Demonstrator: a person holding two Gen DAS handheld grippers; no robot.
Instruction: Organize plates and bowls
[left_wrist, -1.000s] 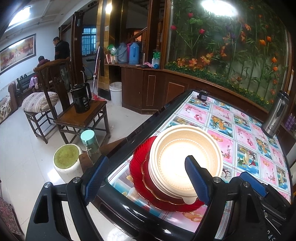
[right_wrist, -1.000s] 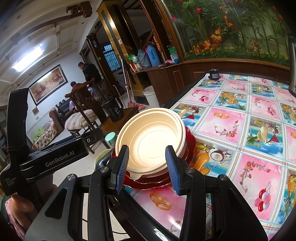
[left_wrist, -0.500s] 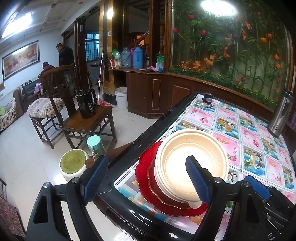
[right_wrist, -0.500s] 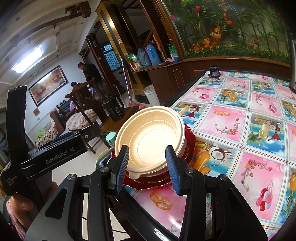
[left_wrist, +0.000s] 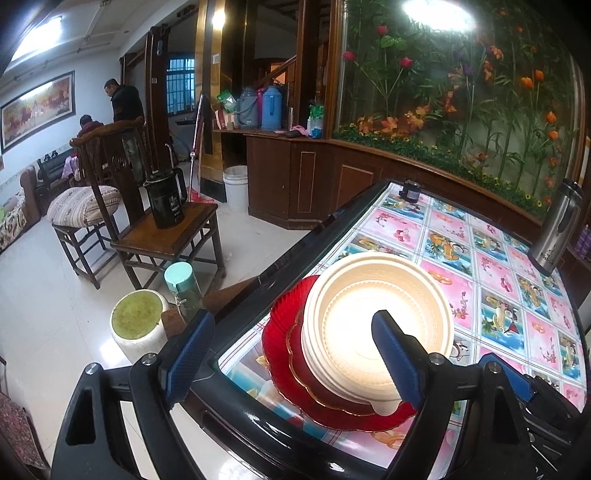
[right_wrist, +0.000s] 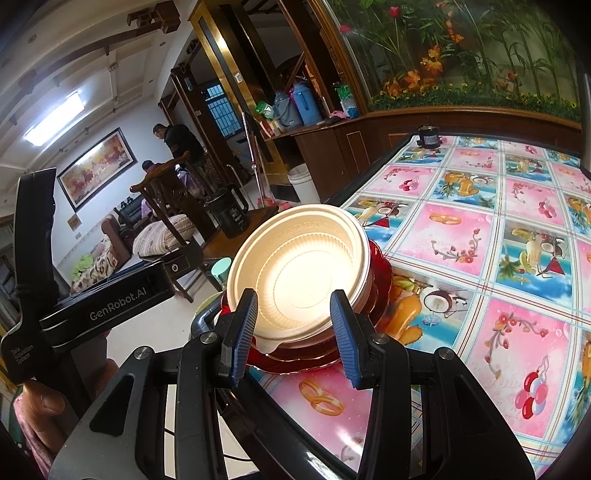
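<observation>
Cream ribbed plastic bowls (left_wrist: 376, 332) sat stacked on scalloped red glass plates (left_wrist: 284, 343), just ahead of both tongs. The left gripper (left_wrist: 291, 354) gaped wide and empty. The right gripper (right_wrist: 293, 332) stood half-spread, holding nothing.

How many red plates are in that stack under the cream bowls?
2 visible: a large red plate at the bottom, on the table's near corner, and a smaller gold-rimmed red plate on it, under the cream bowls. More may be hidden beneath.

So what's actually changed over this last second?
Very little. The left gripper drew back slightly; the stack looks a bit farther off. The right gripper barely moved. Both remain open and empty; the cream bowls still sit on the red plates.
</observation>
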